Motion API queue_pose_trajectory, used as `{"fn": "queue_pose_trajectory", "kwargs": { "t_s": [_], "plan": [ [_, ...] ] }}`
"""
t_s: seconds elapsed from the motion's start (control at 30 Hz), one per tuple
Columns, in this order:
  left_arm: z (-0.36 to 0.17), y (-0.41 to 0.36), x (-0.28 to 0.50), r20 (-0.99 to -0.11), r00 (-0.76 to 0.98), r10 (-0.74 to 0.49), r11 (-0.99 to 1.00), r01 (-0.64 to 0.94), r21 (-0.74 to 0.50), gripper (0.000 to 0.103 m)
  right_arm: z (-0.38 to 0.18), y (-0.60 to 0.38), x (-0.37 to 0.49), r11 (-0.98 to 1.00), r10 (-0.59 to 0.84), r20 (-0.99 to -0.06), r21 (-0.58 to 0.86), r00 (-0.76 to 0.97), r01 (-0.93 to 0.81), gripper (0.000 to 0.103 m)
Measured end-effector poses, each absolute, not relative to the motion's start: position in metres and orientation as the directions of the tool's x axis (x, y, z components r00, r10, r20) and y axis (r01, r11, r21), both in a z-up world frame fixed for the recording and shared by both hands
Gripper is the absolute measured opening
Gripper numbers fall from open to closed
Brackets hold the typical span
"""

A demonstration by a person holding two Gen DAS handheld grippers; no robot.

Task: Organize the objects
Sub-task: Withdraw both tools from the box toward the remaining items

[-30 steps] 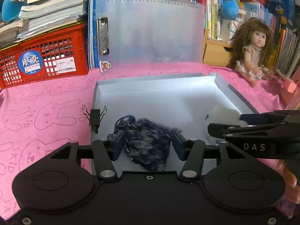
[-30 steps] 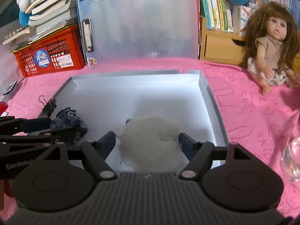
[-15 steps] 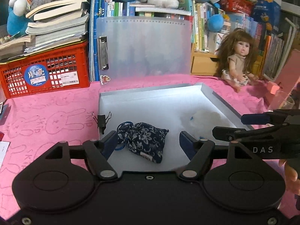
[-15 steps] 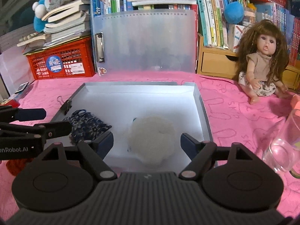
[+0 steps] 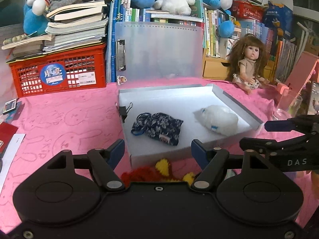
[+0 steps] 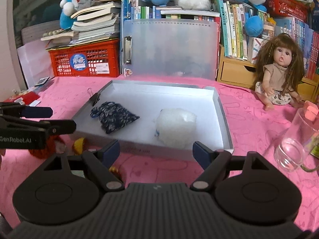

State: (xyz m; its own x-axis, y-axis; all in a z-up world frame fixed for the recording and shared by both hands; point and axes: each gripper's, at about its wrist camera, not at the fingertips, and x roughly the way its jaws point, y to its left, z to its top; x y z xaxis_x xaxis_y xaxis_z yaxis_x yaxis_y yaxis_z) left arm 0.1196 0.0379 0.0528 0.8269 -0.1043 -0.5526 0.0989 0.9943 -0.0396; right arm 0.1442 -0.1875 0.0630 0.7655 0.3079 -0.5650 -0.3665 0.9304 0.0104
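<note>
Both grippers have pulled back from the tray (image 5: 235, 101). The left gripper (image 5: 157, 149) has just opened off the blue pouch (image 5: 157, 127), which now lies ahead of its empty jaws. The right gripper (image 6: 156, 149) has just widened too and holds nothing, the white bundle (image 6: 175, 126) lying free ahead of it.

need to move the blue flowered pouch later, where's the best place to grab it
Probably across the plump middle of the pouch, coming down from above with a tool either side. It lies flat and limp in the tray, so the thin blue cord loop looks harder to catch.

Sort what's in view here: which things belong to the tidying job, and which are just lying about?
Part of the job:
shallow white box
blue floral pouch, inside it
white fluffy bundle, inside it
red and yellow knitted thing, in front of the box
both grippers, open and empty

Just lying about:
doll
red crate
glass cup
binder clip
</note>
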Motion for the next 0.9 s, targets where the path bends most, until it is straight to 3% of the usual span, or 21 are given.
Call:
{"fn": "queue_pose_trajectory", "kwargs": {
  "t_s": [0.4, 0.9],
  "plan": [
    [0.033, 0.056, 0.082, -0.548, 0.835, -0.054, 0.998, 0.058, -0.009, 0.075, 0.044, -0.198, 0.114, 0.934, 0.296, -0.58, 0.009, 0.759, -0.358, 0.088],
    [0.014, 0.072, 0.077, -0.562, 0.827, -0.026, 0.997, -0.019, -0.074, 0.081, 0.027, -0.194, 0.093, 0.921, 0.293, -0.587, -0.039, 0.755, -0.387, 0.084]
  ]
}}
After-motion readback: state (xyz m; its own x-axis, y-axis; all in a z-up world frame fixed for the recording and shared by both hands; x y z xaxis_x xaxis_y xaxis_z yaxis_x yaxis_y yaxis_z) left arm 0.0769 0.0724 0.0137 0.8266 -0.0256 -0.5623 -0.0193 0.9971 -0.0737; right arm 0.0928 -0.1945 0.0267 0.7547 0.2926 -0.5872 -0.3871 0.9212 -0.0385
